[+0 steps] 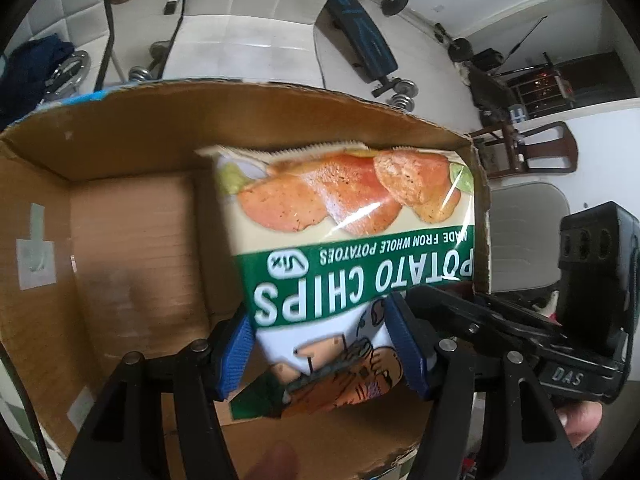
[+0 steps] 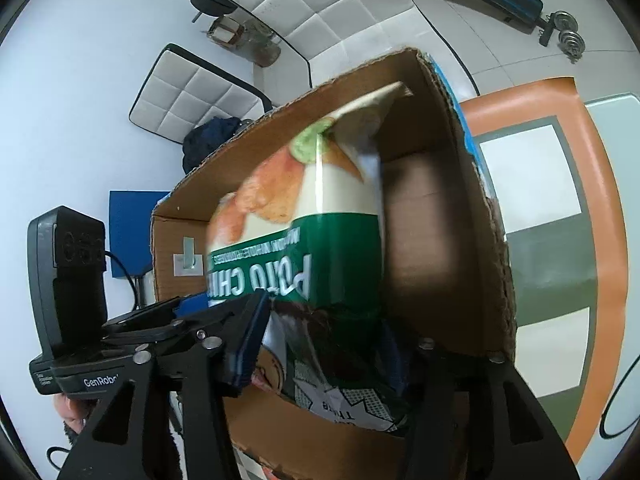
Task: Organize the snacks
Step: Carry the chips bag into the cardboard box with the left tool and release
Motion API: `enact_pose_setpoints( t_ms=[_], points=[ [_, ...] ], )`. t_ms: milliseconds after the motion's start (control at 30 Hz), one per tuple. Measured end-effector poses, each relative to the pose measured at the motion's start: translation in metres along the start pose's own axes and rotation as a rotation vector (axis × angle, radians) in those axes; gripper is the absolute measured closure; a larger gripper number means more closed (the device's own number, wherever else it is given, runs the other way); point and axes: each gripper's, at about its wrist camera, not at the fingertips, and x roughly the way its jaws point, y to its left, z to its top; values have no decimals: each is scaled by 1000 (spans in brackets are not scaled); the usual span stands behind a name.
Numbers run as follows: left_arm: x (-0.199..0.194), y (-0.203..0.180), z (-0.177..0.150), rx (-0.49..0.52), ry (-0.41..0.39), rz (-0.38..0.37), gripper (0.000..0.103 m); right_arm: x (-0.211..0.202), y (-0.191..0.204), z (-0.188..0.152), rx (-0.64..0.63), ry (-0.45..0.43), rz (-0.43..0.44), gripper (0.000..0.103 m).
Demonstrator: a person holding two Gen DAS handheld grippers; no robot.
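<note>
We have blue pads on both sides of the potato chips bag [image 1: 352, 240], so we start there. Our left gripper [image 1: 320, 344] has its fingers [image 1: 236, 356] pinching the bag's near end, one pad on each flank of the printed cartoon, and the foil bulges out between them. Our right gripper [image 2: 320, 344] is on the same bag: its left finger [image 2: 250, 340] presses the bag's edge, while the other finger is hidden behind the dark foil, so we judge it clamped on the bag rather than see it fully.

Outward from the fingers, the bag hangs upside down, lettering inverted, its crimped far edge reaching into the cardboard box [image 1: 120, 128]. It sits toward the right wall of the box, and the brown floor to the left of it looks bare. A taped white label [image 1: 36, 260] shows on the left inner wall.

Beyond the box, we see tiled floor, a padded bench [image 1: 360, 40] and dumbbells [image 1: 400, 94] far off.

Now the risks. Both grippers share one puffy bag, so pulling apart could tear the seam, and squeezing harder could crush the chips or pop the foil. If we let go unevenly, the bag may swing and catch on the right wall's ragged rim, tipping out instead of settling flat.
</note>
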Motion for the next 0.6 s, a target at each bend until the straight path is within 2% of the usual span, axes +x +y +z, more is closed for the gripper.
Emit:
enact_pose_setpoints(
  t_ms=[100,233,367,400,467,533,600],
  points=[
    [-12,-1,-7,10,-14,28,42,-6,1,-7,-6,-8,-27,33],
    [-33,-4,-17,22,-43,62,42,-20,3,-12,10,-31,-51,28],
    [-58,-9,-28,36,-79,95,40,-44,12,-17,11,-84,-106,19],
    [-67,-11,-33,36,-93,104,38,-52,16,-19,7,-100,-124,16],
    [-83,-13,-40,37,-123,124,25,-68,28,-26,-14,-135,-177,10],
    [-99,-16,-49,39,-160,151,16,-82,44,-38,-56,-171,-252,8],
    [-115,-20,-60,48,-196,180,15,-91,61,-51,-96,-197,-310,6]
  ],
)
